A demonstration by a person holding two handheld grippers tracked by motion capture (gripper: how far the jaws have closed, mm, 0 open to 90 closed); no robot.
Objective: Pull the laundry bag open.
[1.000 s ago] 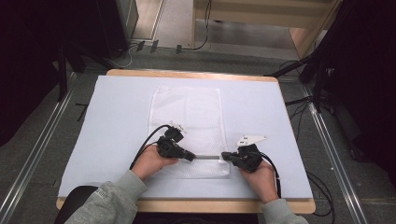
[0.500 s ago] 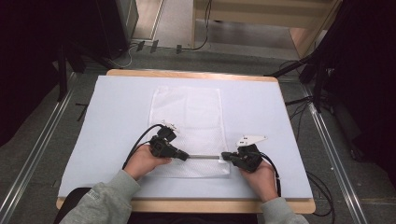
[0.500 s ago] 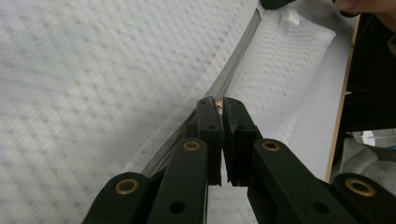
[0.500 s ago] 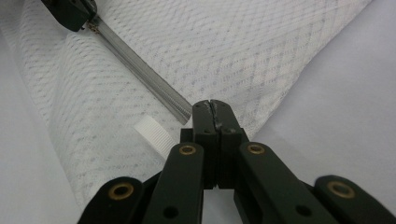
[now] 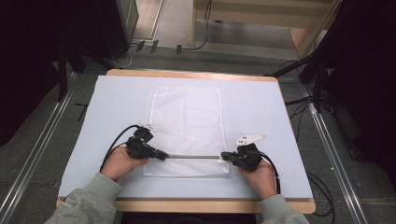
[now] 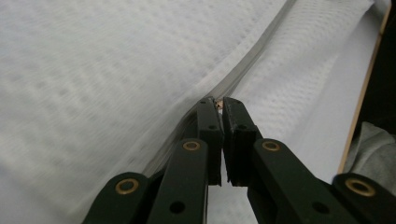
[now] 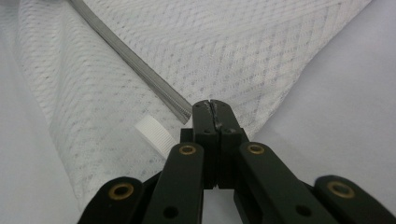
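A white mesh bag lies flat on the table's pale mat. Its grey zipper runs along the near edge, between my two grippers. My left gripper is at the zipper's left end. In the left gripper view this gripper is shut on a small tan zipper pull, with the zipper running away from the jaws. My right gripper is at the zipper's right end. The right gripper view shows it shut on the bag's edge where the zipper ends, beside a white ribbed tab.
The mat covers a wooden table with its far edge showing. Metal rails run along both sides on the floor, and cables lie at the back right. Bare mat lies left and right of the bag.
My left gripper has slid leftward along the zipper, so the stretch between the two grippers has grown. The right gripper has stayed in place.
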